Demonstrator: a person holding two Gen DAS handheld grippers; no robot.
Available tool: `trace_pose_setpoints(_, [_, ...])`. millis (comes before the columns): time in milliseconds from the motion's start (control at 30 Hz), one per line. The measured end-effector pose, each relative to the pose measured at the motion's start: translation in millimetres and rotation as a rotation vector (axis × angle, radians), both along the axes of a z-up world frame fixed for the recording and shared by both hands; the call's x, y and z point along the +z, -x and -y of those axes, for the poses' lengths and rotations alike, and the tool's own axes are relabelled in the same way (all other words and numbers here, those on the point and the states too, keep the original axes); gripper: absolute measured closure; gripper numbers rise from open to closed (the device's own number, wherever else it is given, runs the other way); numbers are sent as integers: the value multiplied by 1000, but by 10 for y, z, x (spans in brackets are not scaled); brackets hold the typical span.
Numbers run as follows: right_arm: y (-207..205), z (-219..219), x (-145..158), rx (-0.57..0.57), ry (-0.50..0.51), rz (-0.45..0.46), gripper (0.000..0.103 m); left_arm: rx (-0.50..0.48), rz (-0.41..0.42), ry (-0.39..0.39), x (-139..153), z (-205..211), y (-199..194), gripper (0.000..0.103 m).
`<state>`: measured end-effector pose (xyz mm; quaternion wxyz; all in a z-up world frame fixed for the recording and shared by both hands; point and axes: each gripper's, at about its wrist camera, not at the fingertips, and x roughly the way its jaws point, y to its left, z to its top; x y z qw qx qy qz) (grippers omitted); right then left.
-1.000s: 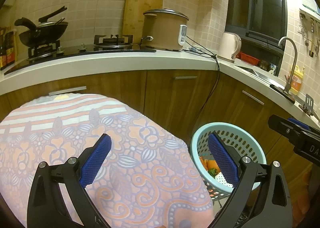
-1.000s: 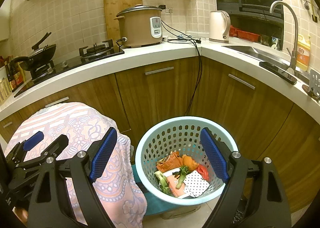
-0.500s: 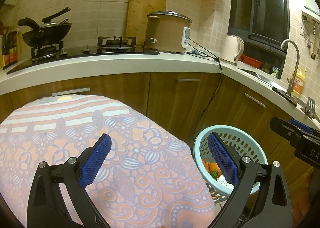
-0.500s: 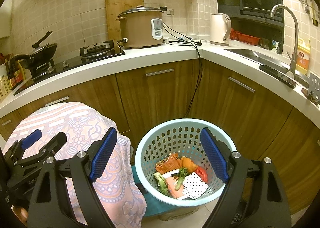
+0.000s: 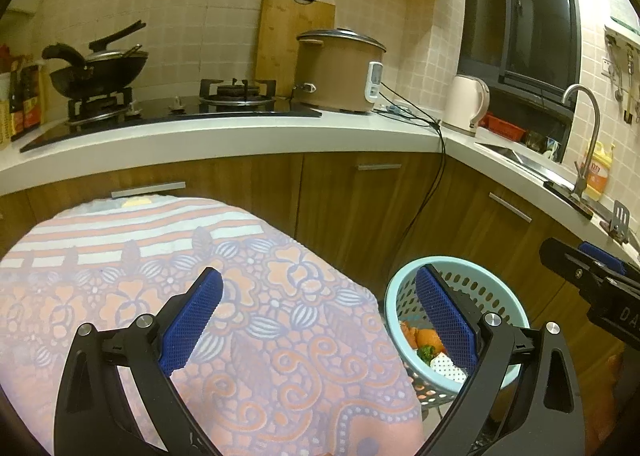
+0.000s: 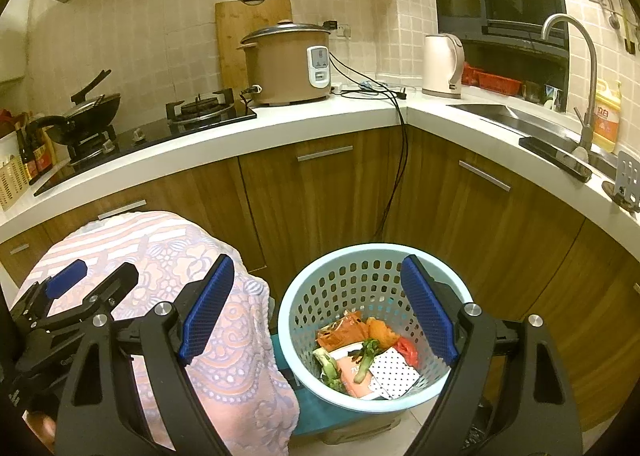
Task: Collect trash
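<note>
Holding both grippers over the kitchen floor, angled down. My right gripper (image 6: 316, 308) stands wide, nothing between its blue pads, the basket showing through the gap. My left gripper (image 5: 320, 316) is wide too and empty, hanging above the patterned cloth (image 5: 168, 284).

Basket (image 6: 356, 260): pale blue, perforated wall, upright on the floor in front of the wooden cabinets (image 6: 320, 192). In the right wrist view it sits at 5 o'clock of frame centre; in the left wrist view at 4 o'clock, partly behind my right-hand pad.

Trash (image 6: 364, 352) lies inside the basket: orange scraps, green vegetable stems, a red piece, a white card with black dots. All of it at the bottom, below the rim.

Cloth-covered mound just beside the basket at its 9 o'clock; I cannot tell whether they touch. Pink and lilac floral print, striped at the far end.

Counter (image 6: 280, 132) beyond, 12 o'clock: rice cooker (image 6: 288, 64) with cutting board (image 6: 248, 36) leaning behind it, kettle (image 6: 442, 64) at 1 o'clock, wok (image 6: 92, 112) on the stove at 10 o'clock, tap (image 6: 576, 68) at 2 o'clock.
</note>
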<state>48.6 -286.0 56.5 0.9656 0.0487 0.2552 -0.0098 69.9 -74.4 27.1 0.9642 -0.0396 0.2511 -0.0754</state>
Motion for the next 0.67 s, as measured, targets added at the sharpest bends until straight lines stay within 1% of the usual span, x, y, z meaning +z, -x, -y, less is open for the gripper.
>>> trace_pose_setpoints(133, [73, -26, 31, 10, -16, 13, 22, 34, 13, -18, 63, -43, 120, 9])
trace_pose_setpoints(333, [154, -138, -5, 38, -37, 9, 22, 65, 24, -45, 115, -174, 348, 9])
trace_pose_setpoints(433, [187, -224, -19, 55, -38, 5, 22, 75, 9, -46, 108, -246, 434, 8])
trace_pose_setpoints(533, [220, -349, -20, 77, -22, 8, 22, 80, -15, -28, 86, -338, 496, 8])
trace_pose_setpoints(667, [255, -498, -32, 95, 0, 8, 22, 110, -18, -13, 62, -459, 571, 8])
